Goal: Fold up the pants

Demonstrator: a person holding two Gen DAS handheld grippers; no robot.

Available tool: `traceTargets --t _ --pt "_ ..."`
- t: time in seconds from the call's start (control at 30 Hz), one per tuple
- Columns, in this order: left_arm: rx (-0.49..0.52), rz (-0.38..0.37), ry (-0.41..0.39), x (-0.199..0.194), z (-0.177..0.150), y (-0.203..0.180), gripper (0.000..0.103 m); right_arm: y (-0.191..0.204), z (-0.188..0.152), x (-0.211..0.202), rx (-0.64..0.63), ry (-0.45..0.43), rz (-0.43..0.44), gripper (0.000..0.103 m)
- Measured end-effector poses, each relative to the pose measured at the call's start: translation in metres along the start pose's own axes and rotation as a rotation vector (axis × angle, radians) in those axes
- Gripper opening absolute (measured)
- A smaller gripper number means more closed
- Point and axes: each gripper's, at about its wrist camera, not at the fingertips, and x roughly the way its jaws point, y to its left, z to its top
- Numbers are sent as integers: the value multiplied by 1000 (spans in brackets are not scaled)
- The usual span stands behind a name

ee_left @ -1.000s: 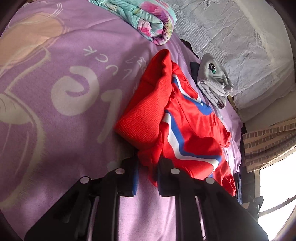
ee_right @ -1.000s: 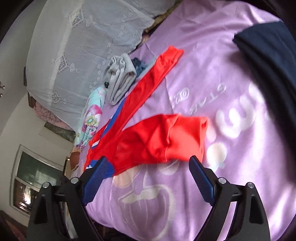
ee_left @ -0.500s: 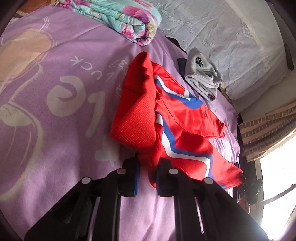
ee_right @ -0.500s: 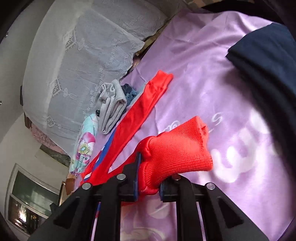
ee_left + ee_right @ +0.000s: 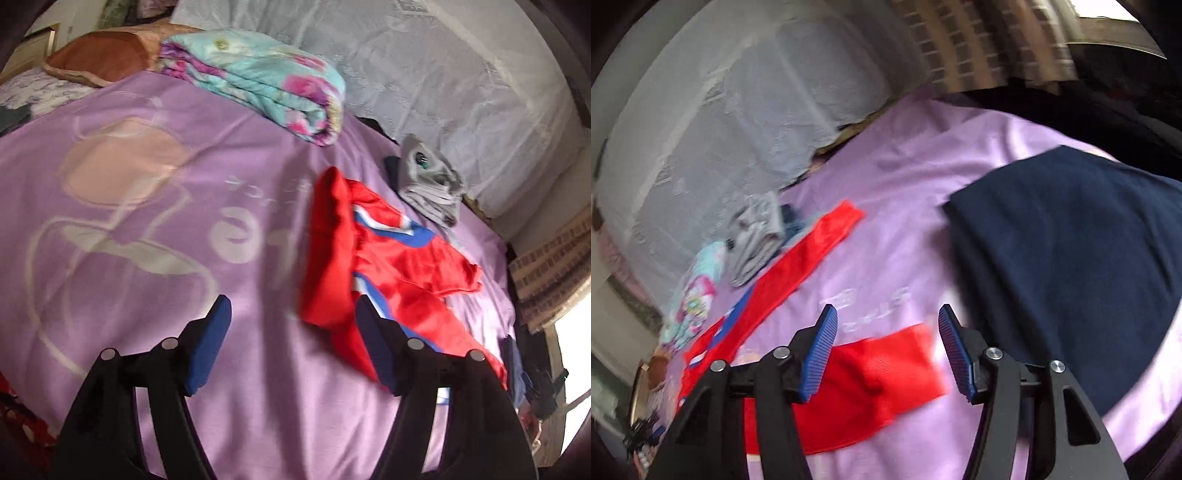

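Daylight lit both views, soft and fairly bright. In the left wrist view a window (image 5: 570, 354) at the right edge was blown out to white glare. The left gripper (image 5: 291, 334) cast faint, soft-edged shadows onto the purple bedspread (image 5: 147, 206) ahead of its fingers (image 5: 208, 347). Motion blur smeared both pictures, more strongly in the right wrist view, where the grey folded garment (image 5: 757, 236) and the white curtain (image 5: 720, 122) lost their detail. Fisheye distortion bowed the bed's edges, and the corners of each frame fell into black vignette.
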Motion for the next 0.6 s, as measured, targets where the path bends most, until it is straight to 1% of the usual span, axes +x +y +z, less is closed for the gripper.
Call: traceTargets --t 0.03,0.1,0.17,0.2,0.23,0.27,0.3,0.33,0.37,0.4,0.43,0.47,0.5,0.53,0.57,0.6 --pt "44 -44 24 11 0 -22 67 28 -7 12 -48 37 78 58" --pt "145 -104 76 41 -5 -73 67 93 -28 50 -154 142 220 58" --pt "228 -172 144 79 -14 -123 68 148 -50 87 -224 243 337 58" --pt "262 -199 181 97 -20 -143 70 171 -61 108 -240 299 379 58" --pt "289 -208 222 116 -26 -157 71 189 -71 127 -251 350 405 58" --pt "310 -188 256 134 -31 -166 71 198 -80 147 -246 405 415 59" --pt "329 -141 280 152 -34 -169 71 202 -89 162 -227 454 408 59" --pt "340 -90 294 164 -37 -164 71 197 -93 174 -205 494 392 59" --pt "343 -49 294 170 -38 -155 70 183 -94 182 -182 517 364 58" --pt "339 -69 287 168 -37 -142 60 165 -92 180 -155 514 367 49" --pt "326 -107 279 160 -35 -129 54 146 -87 176 -125 508 376 46" --pt "308 -121 271 149 -31 -115 53 120 -76 167 -85 488 356 46" --pt "293 -139 258 135 -28 -99 48 95 -68 154 -55 454 318 47" --pt "284 -152 248 122 -27 -87 47 68 -56 139 -36 407 253 47" --pt "270 -187 244 109 -26 -73 41 40 -44 125 -9 354 190 47" --pt "255 -207 239 96 -26 -65 34 12 -35 113 46 320 190 32"
